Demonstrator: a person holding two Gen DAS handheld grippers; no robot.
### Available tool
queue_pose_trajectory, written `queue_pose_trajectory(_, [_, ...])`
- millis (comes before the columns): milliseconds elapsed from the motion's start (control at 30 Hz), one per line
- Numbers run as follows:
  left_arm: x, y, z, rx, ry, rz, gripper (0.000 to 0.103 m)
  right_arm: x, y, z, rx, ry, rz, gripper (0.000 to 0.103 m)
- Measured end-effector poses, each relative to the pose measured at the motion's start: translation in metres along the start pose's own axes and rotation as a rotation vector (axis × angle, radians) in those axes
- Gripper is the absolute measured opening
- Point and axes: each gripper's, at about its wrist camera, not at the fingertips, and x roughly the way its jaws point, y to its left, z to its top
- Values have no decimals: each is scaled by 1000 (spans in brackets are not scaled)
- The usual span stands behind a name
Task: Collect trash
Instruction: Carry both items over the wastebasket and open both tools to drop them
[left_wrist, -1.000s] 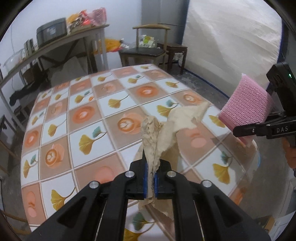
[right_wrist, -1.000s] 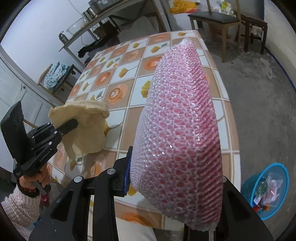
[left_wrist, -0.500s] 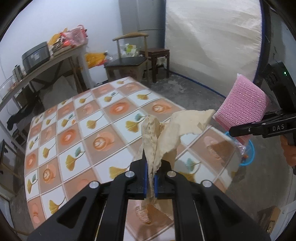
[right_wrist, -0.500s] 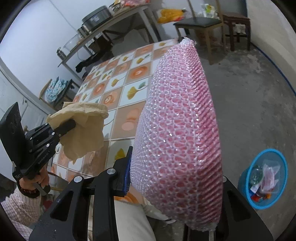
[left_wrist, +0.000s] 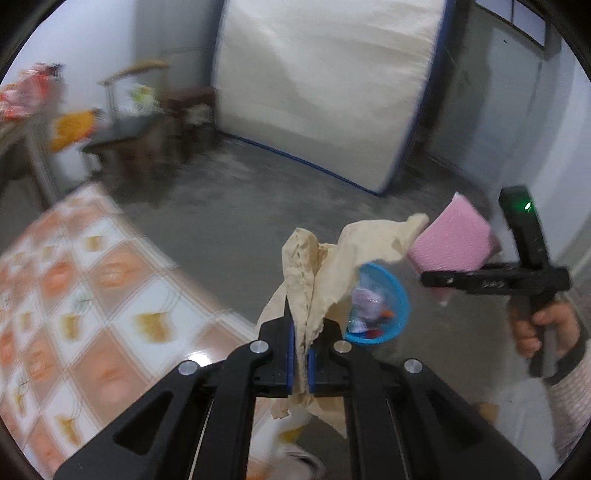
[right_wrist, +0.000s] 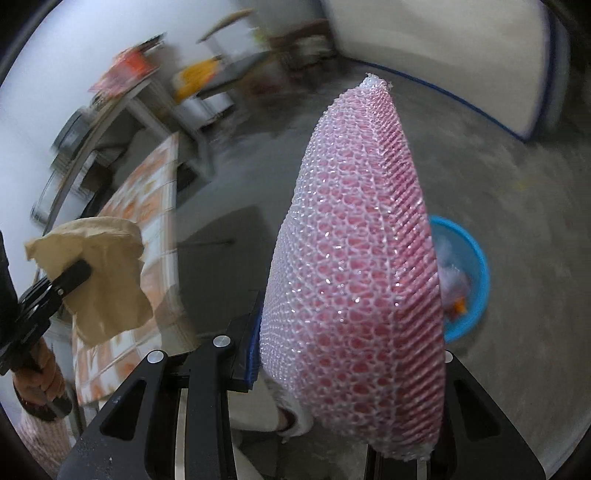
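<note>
My left gripper (left_wrist: 301, 360) is shut on a crumpled beige paper (left_wrist: 325, 266), which stands up between the blue pads and partly hides a blue basin (left_wrist: 399, 295) of trash on the floor beyond. In the right wrist view my right gripper (right_wrist: 347, 369) is shut on a pink mesh sponge (right_wrist: 358, 266) that fills the middle of the picture. The blue basin (right_wrist: 474, 273) shows just right of the sponge, with wrappers inside. The same sponge (left_wrist: 454, 240) and right gripper appear at the right of the left wrist view; the paper (right_wrist: 99, 273) appears at the left of the right wrist view.
The table with the orange patterned cloth (left_wrist: 74, 295) lies to the left, its corner near my left gripper. Grey concrete floor (left_wrist: 240, 206) spreads ahead. A white mattress (left_wrist: 325, 85) leans on the far wall, with wooden chairs (left_wrist: 140, 122) beside it. A hand (left_wrist: 543, 325) holds the right gripper.
Both grippers have swung away from the table towards the floor, each still gripping its item. The blue basin has come much closer in both views, and the table has slid off to the left.
</note>
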Motion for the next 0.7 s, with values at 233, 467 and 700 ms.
queue_pose_trajectory(233, [121, -56, 29, -13, 211, -155, 5, 47, -107, -29, 277, 102, 30, 32])
queue_pose_trajectory(467, [241, -84, 42, -32, 386, -158, 5, 115, -164, -29, 423, 196, 90, 33])
queue_pose_trajectory(700, [318, -90, 49, -61, 434, -134, 30, 170, -179, 0, 446, 201, 77, 67])
